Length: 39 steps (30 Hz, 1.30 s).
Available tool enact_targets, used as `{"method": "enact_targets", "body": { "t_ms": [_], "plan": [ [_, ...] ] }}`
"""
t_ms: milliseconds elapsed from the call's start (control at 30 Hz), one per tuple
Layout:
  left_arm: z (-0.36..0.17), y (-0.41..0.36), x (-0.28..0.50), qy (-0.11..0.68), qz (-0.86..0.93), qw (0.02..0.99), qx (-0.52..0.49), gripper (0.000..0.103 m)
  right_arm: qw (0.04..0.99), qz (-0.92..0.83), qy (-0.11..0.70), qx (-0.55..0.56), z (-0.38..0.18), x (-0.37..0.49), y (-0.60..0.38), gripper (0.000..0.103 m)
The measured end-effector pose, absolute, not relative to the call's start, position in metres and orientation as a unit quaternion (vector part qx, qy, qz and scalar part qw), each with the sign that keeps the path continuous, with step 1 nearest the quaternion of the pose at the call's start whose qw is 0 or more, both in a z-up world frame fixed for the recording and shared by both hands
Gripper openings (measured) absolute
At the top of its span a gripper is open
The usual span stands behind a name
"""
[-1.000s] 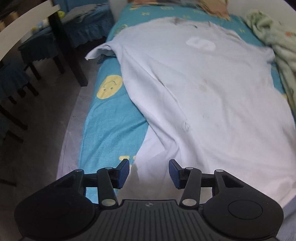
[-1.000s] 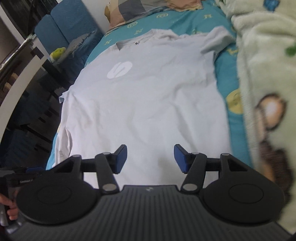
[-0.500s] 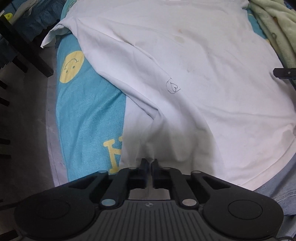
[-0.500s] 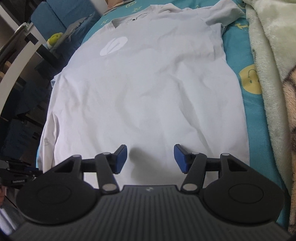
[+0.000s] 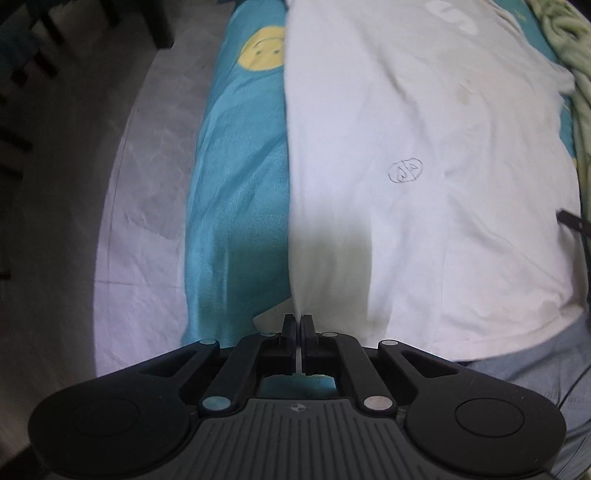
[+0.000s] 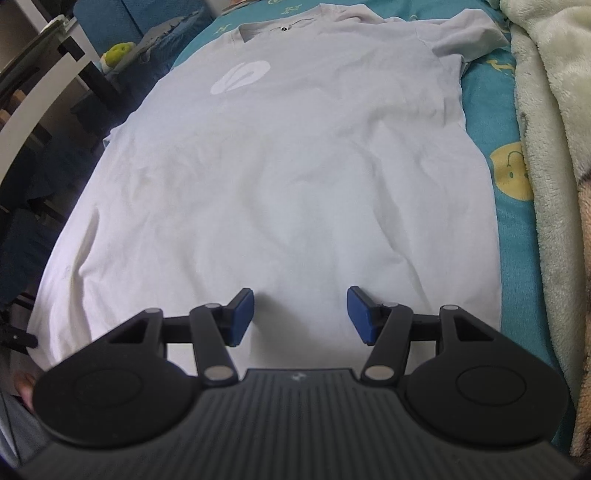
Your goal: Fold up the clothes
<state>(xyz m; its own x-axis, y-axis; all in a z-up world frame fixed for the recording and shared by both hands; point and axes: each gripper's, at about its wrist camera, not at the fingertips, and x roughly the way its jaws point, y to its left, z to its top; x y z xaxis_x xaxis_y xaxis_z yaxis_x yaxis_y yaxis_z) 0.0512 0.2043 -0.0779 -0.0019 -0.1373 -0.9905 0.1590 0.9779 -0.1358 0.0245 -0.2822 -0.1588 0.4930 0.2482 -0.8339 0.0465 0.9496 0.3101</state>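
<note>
You are working in a bedroom at home. A bed (image 5: 236,192) fills both views, made up with a teal sheet (image 6: 484,122) printed with yellow smiley faces (image 5: 263,48). A fluffy pale green blanket (image 6: 546,147) is heaped along the bed's right edge. Beyond the left edge you can see a dark-legged white table (image 6: 48,85), blue cushioned seating (image 6: 110,14) and a bare floor (image 5: 74,177).

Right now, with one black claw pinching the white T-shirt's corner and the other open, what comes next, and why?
Probably the open right gripper closes on the hem of the white cotton T-shirt beneath it. The left gripper is already shut on the shirt's corner, and folding likely needs both lower corners held.
</note>
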Motion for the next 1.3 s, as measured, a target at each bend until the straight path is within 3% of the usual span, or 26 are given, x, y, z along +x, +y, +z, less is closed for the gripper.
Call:
{"method": "enact_targets", "body": {
  "t_ms": [67, 100, 167, 233, 467, 700, 900, 1167, 1267, 1300],
  "plan": [
    [-0.078, 0.202, 0.053, 0.698, -0.109, 0.707, 0.0, 0.005, 0.853, 0.057, 0.498, 0.144, -0.157, 0.021, -0.282, 0.058],
    [-0.079, 0.201, 0.053, 0.698, -0.111, 0.708, -0.004, 0.012, 0.855, 0.056, 0.496, 0.144, -0.156, 0.019, -0.282, 0.058],
    [-0.07, 0.195, 0.051, 0.68, -0.115, 0.724, 0.001, 0.032, 0.858, 0.052, 0.49, 0.145, -0.152, 0.016, -0.282, 0.058],
    [-0.057, 0.193, 0.048, 0.652, -0.119, 0.748, 0.008, 0.06, 0.861, 0.051, 0.484, 0.15, -0.145, 0.015, -0.281, 0.058],
    [-0.041, 0.215, 0.094, 0.537, -0.118, 0.826, -0.124, 0.078, 0.872, 0.072, 0.458, 0.159, -0.118, 0.031, -0.254, 0.059],
    [-0.097, 0.24, 0.211, 0.44, -0.051, 0.839, -0.317, 0.079, 0.896, 0.062, 0.419, 0.134, -0.149, 0.074, -0.233, 0.059],
    [-0.173, 0.254, 0.308, 0.406, -0.014, 0.797, -0.447, 0.077, 0.898, 0.077, 0.418, 0.111, -0.176, 0.098, -0.228, 0.06],
    [-0.221, 0.26, 0.404, 0.368, 0.038, 0.794, -0.482, 0.073, 0.907, 0.096, 0.384, 0.142, -0.182, 0.112, -0.236, 0.06],
    [-0.229, 0.259, 0.428, 0.361, 0.054, 0.801, -0.475, 0.053, 0.909, 0.098, 0.376, 0.152, -0.184, 0.115, -0.237, 0.06],
    [-0.225, 0.255, 0.432, 0.357, 0.044, 0.812, -0.46, 0.031, 0.91, 0.098, 0.375, 0.151, -0.184, 0.116, -0.237, 0.059]
  ]
}}
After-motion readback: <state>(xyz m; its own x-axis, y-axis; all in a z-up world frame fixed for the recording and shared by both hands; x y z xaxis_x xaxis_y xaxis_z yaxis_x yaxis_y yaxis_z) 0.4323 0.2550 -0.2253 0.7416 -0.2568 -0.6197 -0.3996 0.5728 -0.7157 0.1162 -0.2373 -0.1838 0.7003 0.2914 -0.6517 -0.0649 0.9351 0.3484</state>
